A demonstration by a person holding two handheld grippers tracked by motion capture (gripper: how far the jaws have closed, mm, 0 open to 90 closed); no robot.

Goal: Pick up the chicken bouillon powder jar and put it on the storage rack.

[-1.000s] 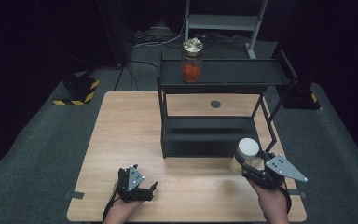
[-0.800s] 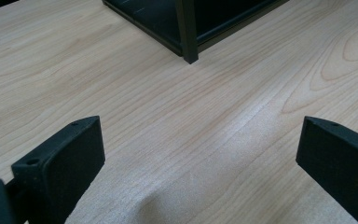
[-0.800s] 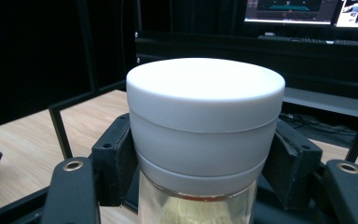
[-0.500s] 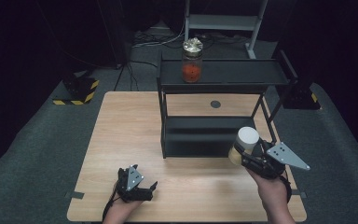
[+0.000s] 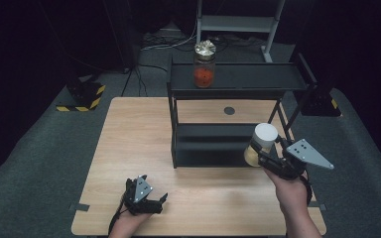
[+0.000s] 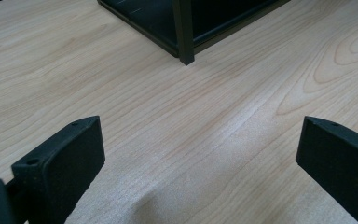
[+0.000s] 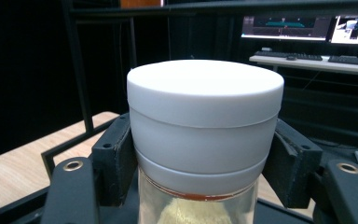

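My right gripper (image 5: 263,157) is shut on a glass jar with a white lid (image 5: 262,144), held upright in the air at the right front corner of the black two-tier shelf (image 5: 238,79). In the right gripper view the jar (image 7: 204,135) stands between both pads, with yellowish contents under the lid. A second jar with a gold lid and orange contents (image 5: 204,64) stands on the shelf's top tier at its left. My left gripper (image 5: 151,201) rests on the wooden table (image 5: 129,134) near the front edge, jaws wide apart over bare wood (image 6: 200,135).
The shelf's lower tier (image 5: 213,141) is dark and holds nothing I can make out. A small dark disc (image 5: 229,110) lies on the table behind the shelf. A shelf leg (image 6: 184,32) stands ahead of the left gripper. Grey carpet surrounds the table.
My right gripper has lifted the white-lidded jar upward and a little toward the shelf. The left gripper has stayed where it was.
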